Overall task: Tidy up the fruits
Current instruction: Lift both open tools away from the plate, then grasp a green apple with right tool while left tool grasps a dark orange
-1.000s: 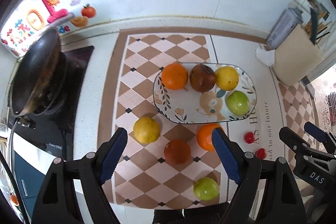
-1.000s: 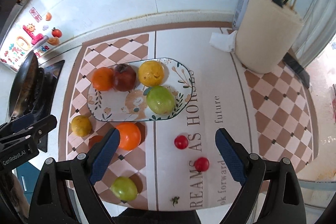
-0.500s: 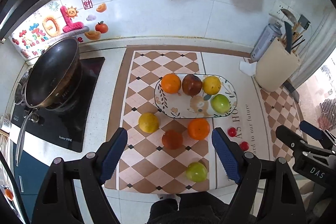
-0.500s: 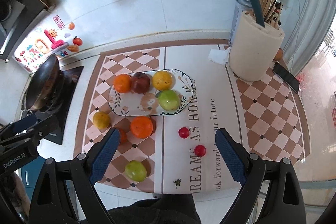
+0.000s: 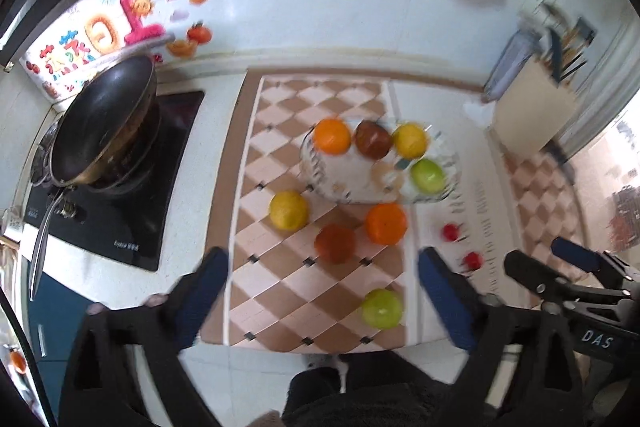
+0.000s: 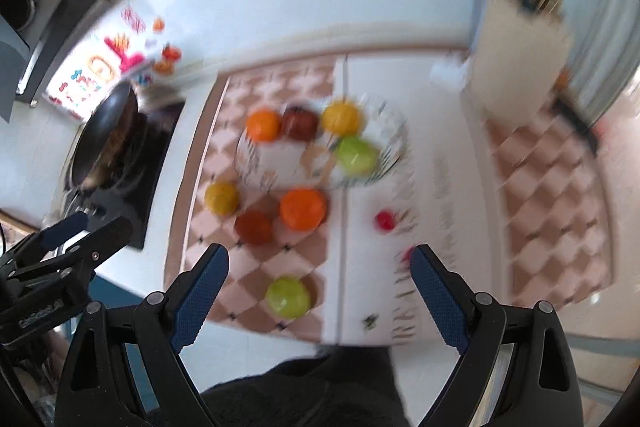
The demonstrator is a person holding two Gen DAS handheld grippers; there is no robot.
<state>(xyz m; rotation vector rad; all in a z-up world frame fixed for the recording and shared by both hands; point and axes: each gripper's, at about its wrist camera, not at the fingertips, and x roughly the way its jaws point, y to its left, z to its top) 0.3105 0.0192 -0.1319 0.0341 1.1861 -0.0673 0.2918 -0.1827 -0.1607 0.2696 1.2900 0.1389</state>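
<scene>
Grippers: left gripper [image 5: 324, 281] and right gripper [image 6: 320, 279], both wide open, empty, lower and closer to the counter than half a second ago. Loose on mat: green apple [image 5: 382, 308], brown fruit [image 5: 335, 243], orange [image 5: 386, 223], lemon [image 5: 289, 209]. Beyond: plate [image 5: 340, 183], four fruits aboard, unchanged.

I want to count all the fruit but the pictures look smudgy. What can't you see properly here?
- Second small red fruit: right wrist view, smeared by blur beside the right gripper finger.
- Patterned oval plate: both views, its drawings are blurred.
- Words on the checkered mat: both views, too blurred to read.
- Tools in the beige utensil holder: both views, blurred.
- Left gripper: left wrist view, blurred, though open.
</scene>
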